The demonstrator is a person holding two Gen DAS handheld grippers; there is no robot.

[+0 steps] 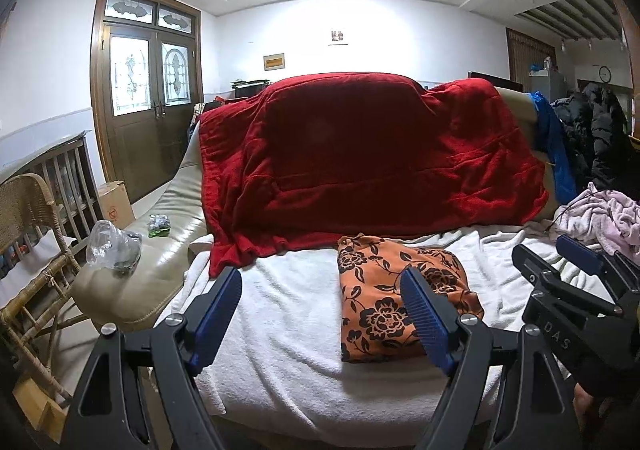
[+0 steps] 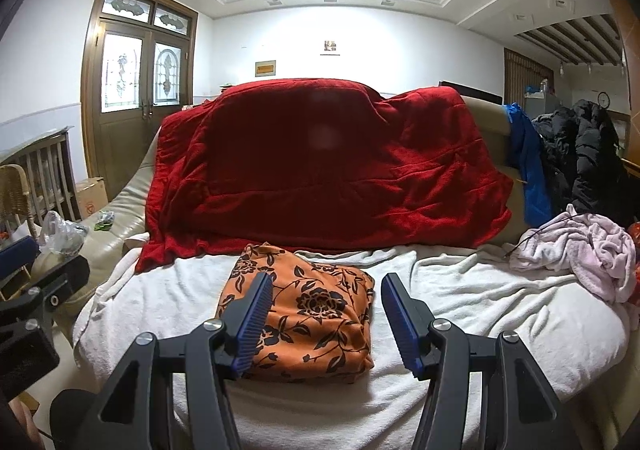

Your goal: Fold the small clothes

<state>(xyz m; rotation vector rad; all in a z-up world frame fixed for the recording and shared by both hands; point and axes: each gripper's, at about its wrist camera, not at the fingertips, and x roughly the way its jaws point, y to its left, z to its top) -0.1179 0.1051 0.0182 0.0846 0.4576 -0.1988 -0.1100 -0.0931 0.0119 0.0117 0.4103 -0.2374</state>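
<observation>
On white towel (image 2: 460, 290): folded floral garment (image 2: 308, 314), long axis toward sofa back; both tools agape, empty.

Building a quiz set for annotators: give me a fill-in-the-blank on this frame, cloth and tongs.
1. The orange garment with the black ____ print lies folded on the white towel.
2. Behind it, a ____ blanket drapes the sofa.
3. Both the left tongs and the right tongs are ____, holding nothing.
4. A crumpled ____ cloth lies to the right.

Missing: floral; red; open; pink

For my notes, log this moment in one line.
orange floral cloth: folded, on white towel | left hand-held gripper: open | right hand-held gripper: open
</observation>
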